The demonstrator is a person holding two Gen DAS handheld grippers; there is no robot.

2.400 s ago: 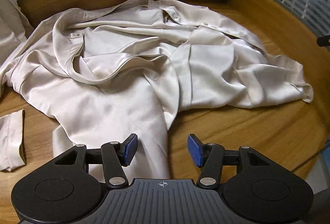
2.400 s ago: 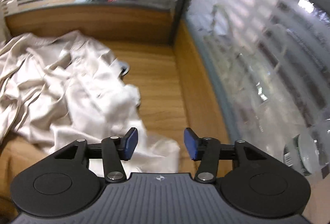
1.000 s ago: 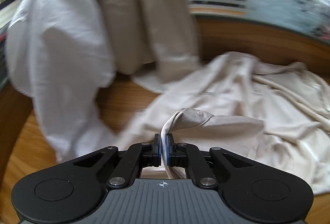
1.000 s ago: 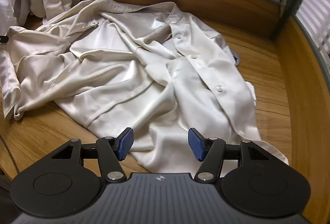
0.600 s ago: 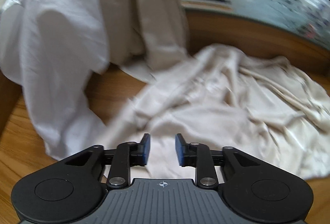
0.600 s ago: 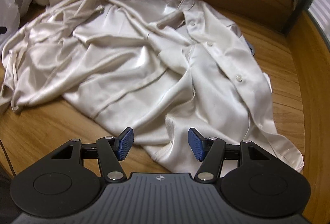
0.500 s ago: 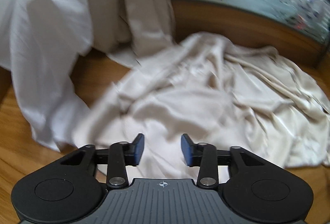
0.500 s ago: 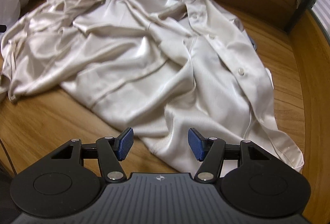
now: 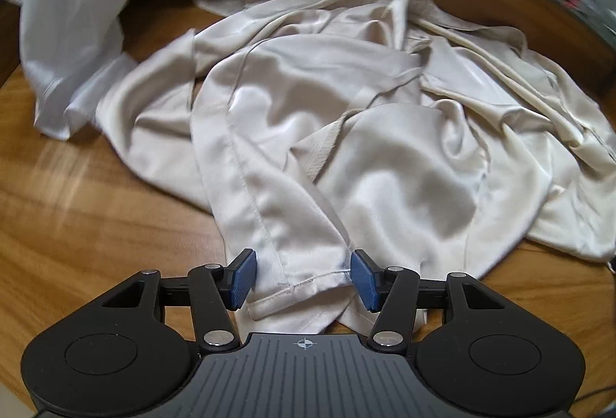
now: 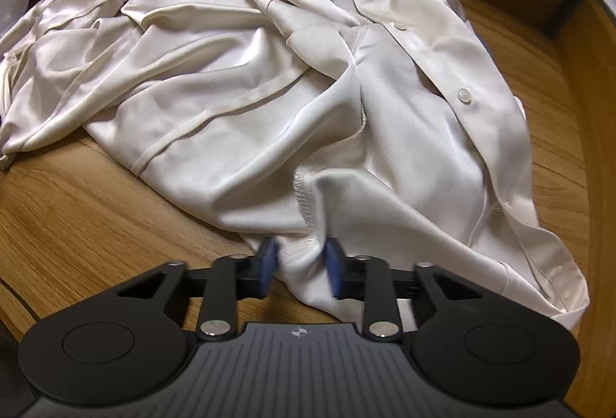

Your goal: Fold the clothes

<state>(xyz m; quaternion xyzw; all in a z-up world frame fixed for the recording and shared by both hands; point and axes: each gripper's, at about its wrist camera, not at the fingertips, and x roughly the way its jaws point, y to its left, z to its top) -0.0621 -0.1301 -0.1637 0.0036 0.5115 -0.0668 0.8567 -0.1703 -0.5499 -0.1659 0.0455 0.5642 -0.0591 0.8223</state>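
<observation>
Shirt (image 10: 246,79) lies crumpled across the table (image 10: 77,210), hem toward its near edge. Right gripper (image 10: 298,269) is closing on a hem fold between its pads. Left gripper (image 9: 304,281) is opening, straddling the sleeve cuff (image 9: 292,287) ungripped. Seat each pad fully past the stitched seam; avoid pinching doubled layers.

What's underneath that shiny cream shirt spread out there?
The cream shirt lies crumpled on a wooden table, which shows bare all around it. Whatever else might sit beneath the fabric is covered, so it cannot be seen.
</observation>
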